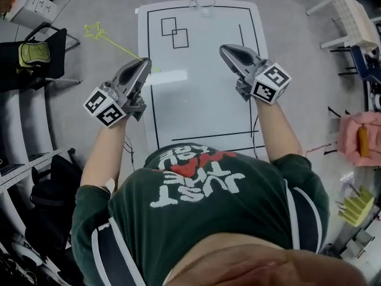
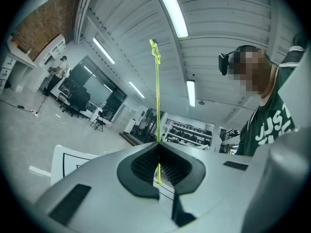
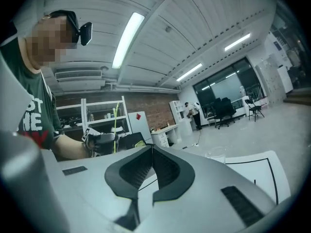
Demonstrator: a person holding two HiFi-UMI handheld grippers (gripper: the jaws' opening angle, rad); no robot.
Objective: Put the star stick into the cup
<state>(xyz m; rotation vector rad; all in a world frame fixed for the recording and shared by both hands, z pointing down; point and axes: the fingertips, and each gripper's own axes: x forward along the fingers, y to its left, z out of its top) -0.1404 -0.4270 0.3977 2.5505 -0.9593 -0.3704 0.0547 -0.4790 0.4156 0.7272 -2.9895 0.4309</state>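
One white table (image 1: 199, 100) lies ahead of and between both tongs. It is marked with a black outline and two overlapping black squares (image 1: 174, 33). The squares sit on the stretch of tabletop beyond the left tongs' tips.

One person in a dark green shirt (image 1: 208, 219) with white lettering stands behind the tongs, one bare forearm running to each.

On the grey floor to the outer side of the left tongs stands one black chair (image 1: 36, 58). To the outer side of the right tongs are one white slatted bench (image 1: 351, 16), one pink object (image 1: 360, 139) with an orange piece on it, and one yellow rack (image 1: 357, 207).

There are two tongs, each with one marker cube (image 1: 106, 107). The left tongs (image 1: 146, 61) are pressed together and pinch the one yellow-green star stick (image 1: 119, 47) near its plain end. The stick runs from the tips outward and away, past the table's left edge. Its star (image 1: 93, 30) hangs over the floor. In the left gripper view the stick (image 2: 157, 91) rises straight out of the closed jaws, a short end showing below the pads.

The right tongs (image 1: 223, 48) are pressed together with nothing between them.

One clear cup (image 1: 202, 5) stands at the table's far edge, well ahead of both tongs and well apart from the stick. Only bare tabletop lies between.
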